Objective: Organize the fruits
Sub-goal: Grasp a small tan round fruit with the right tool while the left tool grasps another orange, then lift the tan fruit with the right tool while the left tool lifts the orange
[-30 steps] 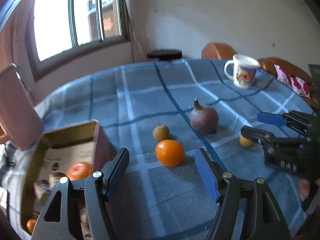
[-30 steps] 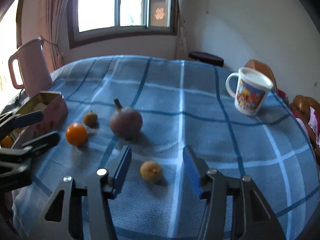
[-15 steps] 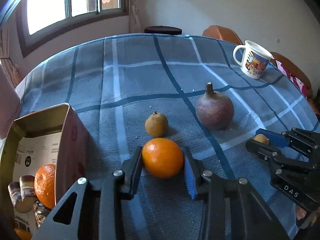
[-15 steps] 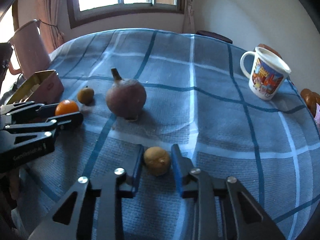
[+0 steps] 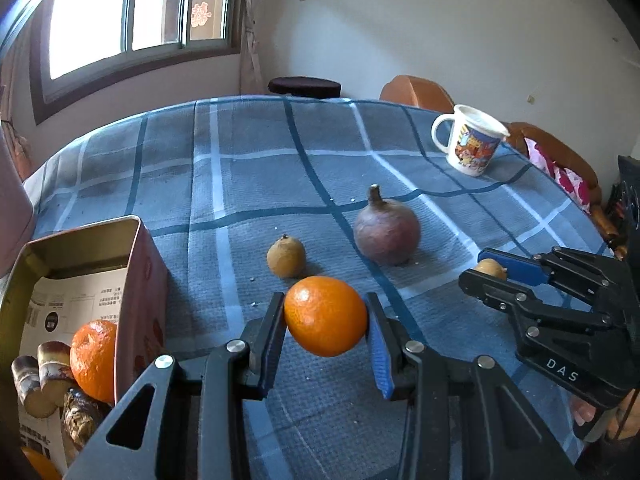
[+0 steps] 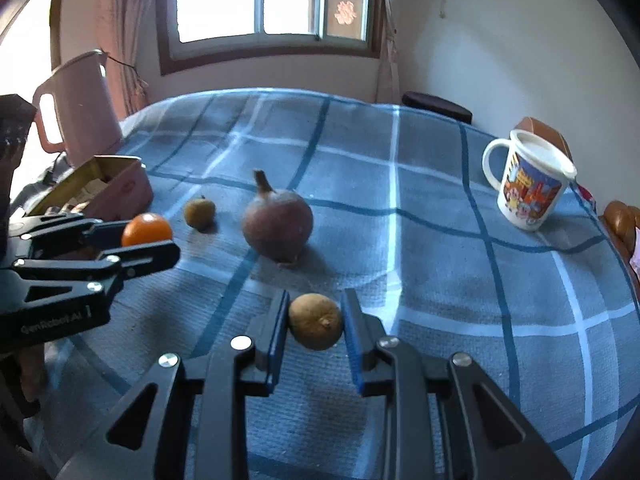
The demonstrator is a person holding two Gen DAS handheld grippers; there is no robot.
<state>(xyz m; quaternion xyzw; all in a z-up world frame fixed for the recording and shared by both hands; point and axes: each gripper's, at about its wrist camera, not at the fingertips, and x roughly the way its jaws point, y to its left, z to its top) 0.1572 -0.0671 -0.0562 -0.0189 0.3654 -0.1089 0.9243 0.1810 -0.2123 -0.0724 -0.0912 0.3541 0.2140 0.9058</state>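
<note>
My left gripper (image 5: 326, 316) is shut on an orange (image 5: 325, 315) and holds it a little above the blue checked tablecloth (image 5: 248, 168). My right gripper (image 6: 316, 322) is shut on a small yellow-brown fruit (image 6: 316, 321), lifted slightly off the cloth; it also shows in the left wrist view (image 5: 490, 269). A large purple-brown fruit with a stem (image 5: 386, 230) and a small brown fruit (image 5: 285, 257) lie on the cloth between the grippers. An open pink tin box (image 5: 132, 280) at the left holds another orange (image 5: 94, 358) and sugarcane pieces (image 5: 38, 380).
A cartoon-printed white mug (image 5: 472, 140) stands at the far right of the table. A pink jug (image 6: 78, 108) stands behind the box at the left. Chairs (image 5: 416, 88) and a dark stool (image 5: 304, 86) stand beyond the far edge.
Both grippers closed on their fruits and raised them slightly: the left on the orange, the right on the small yellow-brown fruit.
</note>
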